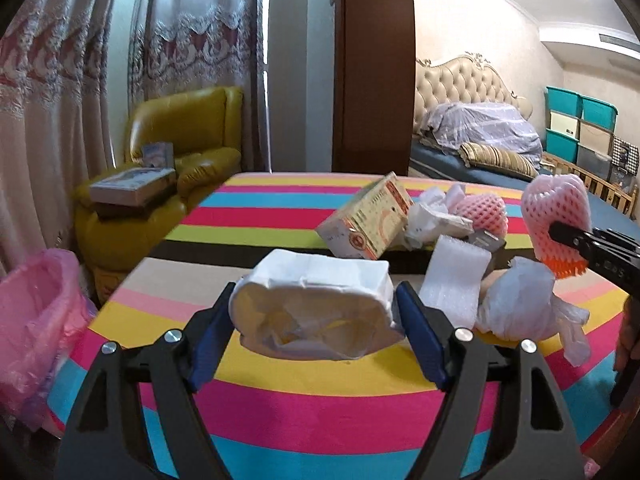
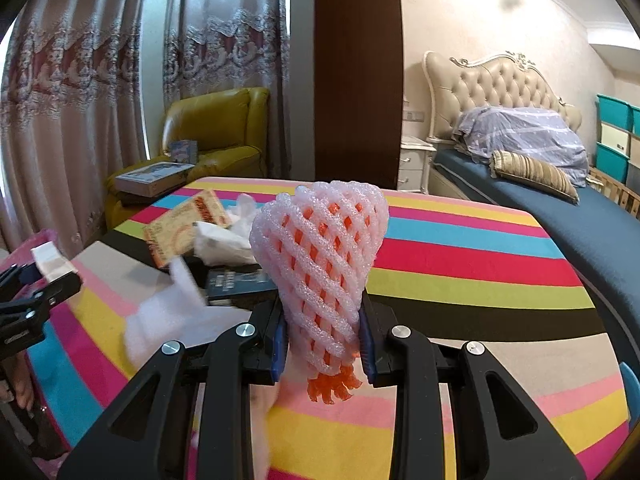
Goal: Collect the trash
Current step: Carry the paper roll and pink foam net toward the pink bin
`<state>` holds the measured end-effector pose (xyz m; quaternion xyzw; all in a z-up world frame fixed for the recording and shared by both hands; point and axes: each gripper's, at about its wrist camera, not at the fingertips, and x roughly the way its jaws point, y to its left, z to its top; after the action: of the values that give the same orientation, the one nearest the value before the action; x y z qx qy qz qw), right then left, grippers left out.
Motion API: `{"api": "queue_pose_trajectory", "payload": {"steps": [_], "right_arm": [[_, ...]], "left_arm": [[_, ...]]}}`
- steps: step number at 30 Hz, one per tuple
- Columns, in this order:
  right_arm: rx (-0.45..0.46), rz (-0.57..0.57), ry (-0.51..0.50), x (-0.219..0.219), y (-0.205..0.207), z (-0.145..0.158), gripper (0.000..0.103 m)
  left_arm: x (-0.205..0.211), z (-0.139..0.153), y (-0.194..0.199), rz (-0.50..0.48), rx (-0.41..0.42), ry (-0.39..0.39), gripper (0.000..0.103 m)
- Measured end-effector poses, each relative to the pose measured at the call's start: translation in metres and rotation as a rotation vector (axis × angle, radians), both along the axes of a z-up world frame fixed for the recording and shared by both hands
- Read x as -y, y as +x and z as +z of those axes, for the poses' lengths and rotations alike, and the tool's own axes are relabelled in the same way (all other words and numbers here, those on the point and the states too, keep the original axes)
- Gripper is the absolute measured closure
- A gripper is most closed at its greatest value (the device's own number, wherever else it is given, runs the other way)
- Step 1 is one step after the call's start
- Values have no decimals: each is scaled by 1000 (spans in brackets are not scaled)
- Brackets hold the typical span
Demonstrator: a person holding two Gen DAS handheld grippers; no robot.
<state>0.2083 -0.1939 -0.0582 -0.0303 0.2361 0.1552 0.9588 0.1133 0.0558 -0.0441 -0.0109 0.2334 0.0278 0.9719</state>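
Striped in pink, yellow, blue and black, the tablecloth [image 1: 320,408] fills the ground under both our tools. Nearest us, our left gripper [image 1: 316,320] has its blue-padded jaws pressed against the two ends of a crumpled white paper container [image 1: 316,308], its open side facing us with yellowish scraps inside. Our right gripper [image 2: 323,340] has its jaws pinched on the narrow lower part of a white foam fruit net [image 2: 320,264], held upright above the cloth, an orange net peeking through the mesh and fraying out below. Just past the left tool we see a white foam strip [image 1: 456,280] and a knotted white plastic bag [image 1: 516,304]. Farther on lies a tilted yellow carton [image 1: 368,220], crumpled tissue [image 1: 432,212] and another pink foam net [image 1: 484,210]. Off the table's left edge hangs a pink bin bag [image 1: 36,320]. Beyond that, a yellow armchair [image 1: 188,140].
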Motion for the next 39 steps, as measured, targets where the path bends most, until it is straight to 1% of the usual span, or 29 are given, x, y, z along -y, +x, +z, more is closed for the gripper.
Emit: {"api": "queue_pose_trajectory", "payload": {"steps": [6, 11, 15, 18, 21, 26, 29, 32, 39], "right_arm": [[66, 85, -9, -18, -29, 21, 74], [64, 167, -6, -37, -43, 23, 74], [60, 227, -25, -52, -50, 21, 74], [57, 258, -24, -60, -55, 21, 74], [82, 285, -23, -67, -63, 27, 74], [118, 315, -17, -77, -72, 38, 74], [134, 336, -31, -85, -74, 42, 74], [124, 366, -54, -100, -72, 44, 74], [67, 432, -77, -133, -63, 31, 74]], "left_arm": [[-7, 1, -13, 17, 30, 17, 27], [-12, 2, -22, 25, 47, 35, 27], [-18, 1, -25, 38, 47, 37, 27], [-20, 0, -27, 49, 52, 47, 27], [-23, 1, -32, 56, 63, 55, 27], [-30, 11, -44, 67, 102, 54, 27], [-34, 16, -49, 79, 124, 60, 27], [-40, 18, -51, 90, 130, 63, 27], [-62, 20, -60, 131, 133, 64, 27]]}}
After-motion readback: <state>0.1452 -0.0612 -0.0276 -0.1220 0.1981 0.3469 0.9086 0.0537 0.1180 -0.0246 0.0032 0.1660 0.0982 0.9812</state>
